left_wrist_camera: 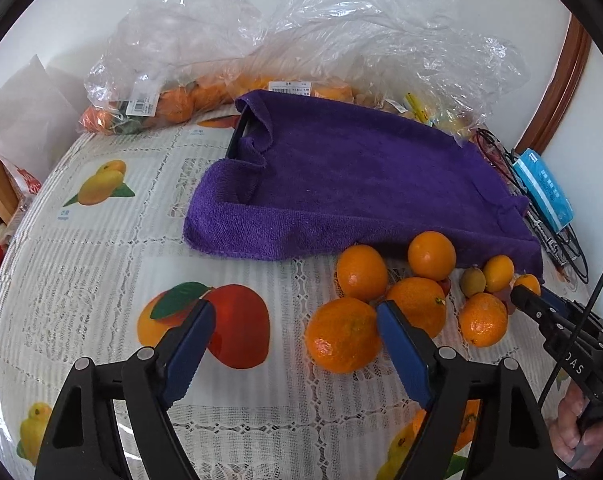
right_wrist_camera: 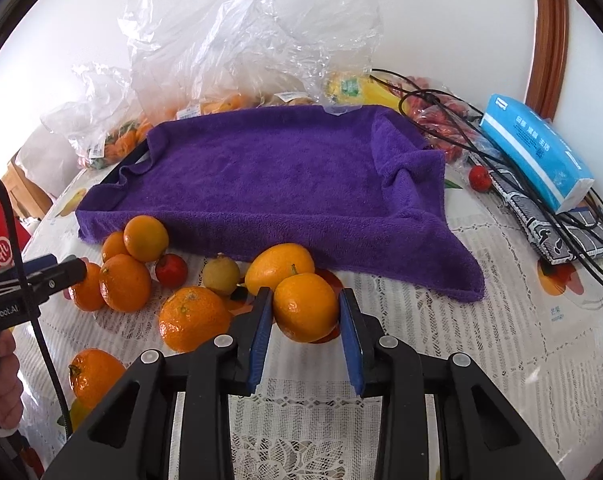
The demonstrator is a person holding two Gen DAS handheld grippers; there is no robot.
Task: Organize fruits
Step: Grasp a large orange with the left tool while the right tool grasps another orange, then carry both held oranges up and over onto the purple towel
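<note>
**Right gripper has its orange; the tray lies straight ahead of it**

The right gripper [right_wrist_camera: 304, 320] is narrowed around a small round orange [right_wrist_camera: 304, 307], one blue pad against each flank of the fruit, so the fruit reads as gripped rather than merely framed. Directly beyond its fingertips, past a yellower citrus [right_wrist_camera: 278, 266] that touches the held one on the far side, lies the purple towel [right_wrist_camera: 269, 176] draped over a shallow tray. The towel's long side runs across the gripper's line of sight, and its near hem hangs down just behind the loose fruit. My judgement is that this is the drop spot, and the move turns on lifting the orange forward and up over that hem.

The left gripper [left_wrist_camera: 297, 334] stands fairly wide with nothing between the pads. A large mandarin [left_wrist_camera: 343, 334] sits against the outside of its right-hand finger, not within the gap, so it would have to shift sideways towards that fruit to take it.

The remaining oranges cluster between the two tools, ahead and to the right of the left one, ahead and to the left of the right one. For the towel, the right gripper is the nearer and already loaded.
</note>
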